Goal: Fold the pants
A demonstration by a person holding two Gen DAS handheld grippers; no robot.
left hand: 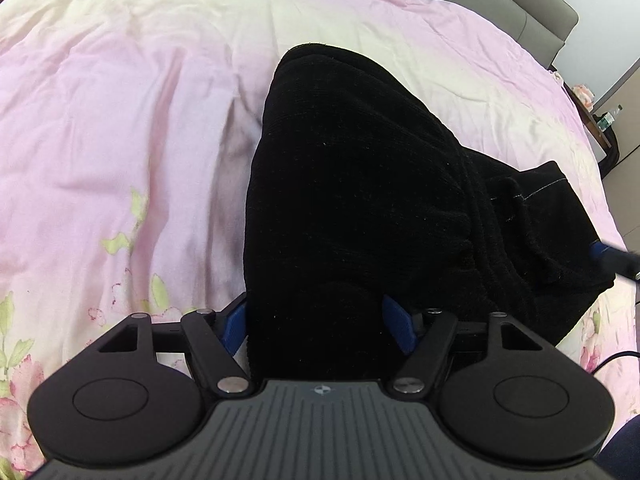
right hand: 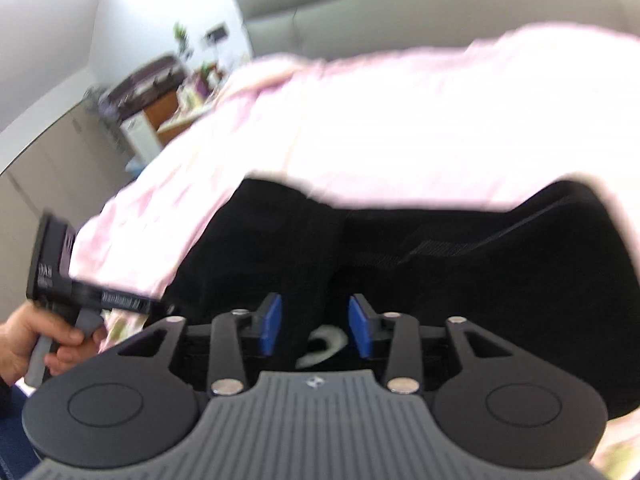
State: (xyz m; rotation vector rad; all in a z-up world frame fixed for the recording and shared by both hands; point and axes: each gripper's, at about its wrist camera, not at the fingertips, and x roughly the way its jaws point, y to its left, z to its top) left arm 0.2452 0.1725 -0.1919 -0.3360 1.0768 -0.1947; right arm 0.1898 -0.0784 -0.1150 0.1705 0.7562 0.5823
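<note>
Black pants lie on a pink bedspread, partly folded, with the waistband bunched at the right. My left gripper has its blue pads wide apart with a thick fold of the pants between them. In the blurred right wrist view the pants fill the lower middle. My right gripper has its pads apart with black cloth and a pale drawstring between them. The right gripper's tip also shows at the left wrist view's right edge, beside the waistband.
A grey headboard stands behind the bed. A nightstand with clutter is at the bed's left side. A person's hand holds the left gripper's handle. A bedside table with bottles is at the far right.
</note>
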